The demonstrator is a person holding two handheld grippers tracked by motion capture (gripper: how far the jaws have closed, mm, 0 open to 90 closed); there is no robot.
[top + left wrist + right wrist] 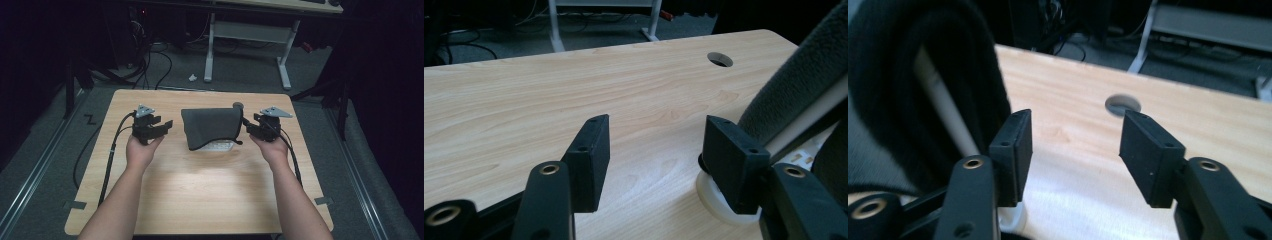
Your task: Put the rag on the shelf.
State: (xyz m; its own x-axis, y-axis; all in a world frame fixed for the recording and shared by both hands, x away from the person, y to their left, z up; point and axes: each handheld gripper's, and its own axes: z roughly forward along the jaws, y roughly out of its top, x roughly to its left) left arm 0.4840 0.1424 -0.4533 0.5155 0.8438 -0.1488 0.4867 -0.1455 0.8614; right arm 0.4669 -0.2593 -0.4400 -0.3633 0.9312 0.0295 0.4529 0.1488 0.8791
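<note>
Dark cloth [211, 127] draped over a white rack [220, 146] on a wooden table [200, 190], left gripper [162, 126] released beside it, right gripper [248, 127] released, nothing between either's jaws

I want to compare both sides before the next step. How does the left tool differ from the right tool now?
The left tool stands apart from the dark cloth, with bare table between; the right tool is right at the cloth's edge. The left tool sits nearer the table's side edge than the right one. Both are open and hold nothing.
</note>
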